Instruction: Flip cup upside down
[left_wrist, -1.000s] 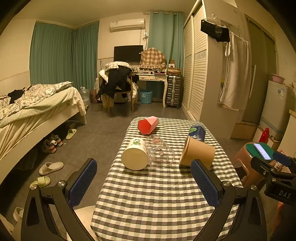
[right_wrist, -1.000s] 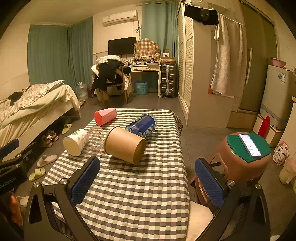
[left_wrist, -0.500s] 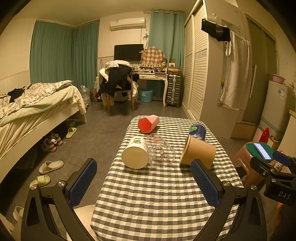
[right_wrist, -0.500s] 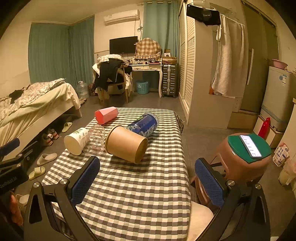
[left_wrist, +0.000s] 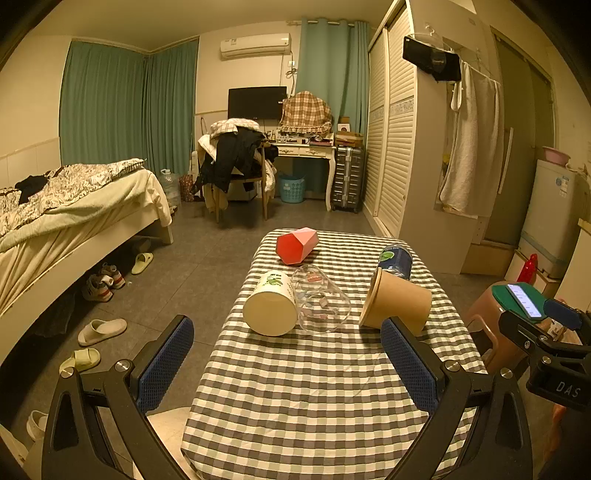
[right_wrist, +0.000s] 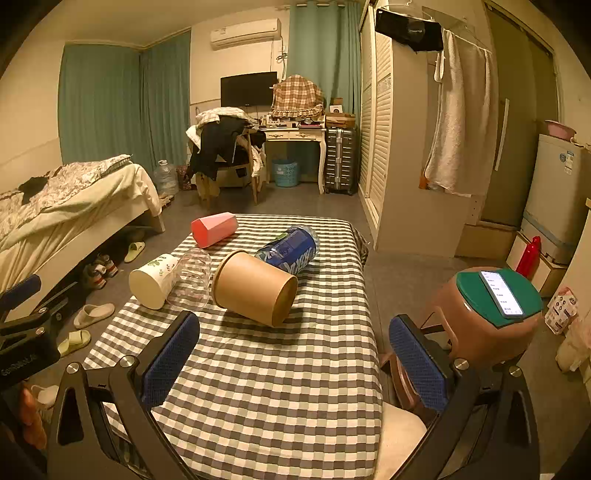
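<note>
Several cups lie on their sides on the checked table (left_wrist: 314, 387): a white cup with a leaf print (left_wrist: 270, 308) (right_wrist: 153, 280), a clear glass (left_wrist: 320, 304) (right_wrist: 194, 277), a brown paper cup (left_wrist: 397, 302) (right_wrist: 255, 288), a blue cup (left_wrist: 396, 258) (right_wrist: 290, 250) and a pink hexagonal cup (left_wrist: 297, 244) (right_wrist: 214, 229). My left gripper (left_wrist: 284, 354) is open and empty above the table's near end. My right gripper (right_wrist: 295, 350) is open and empty, near the table's right edge.
A brown stool with a green top and a phone (right_wrist: 496, 295) stands right of the table. A bed (left_wrist: 55, 221) with shoes and slippers beside it is at the left. A wardrobe (left_wrist: 406, 147) is at the back right.
Both views have shifted very slightly; the cups have not moved and both grippers stay open.
</note>
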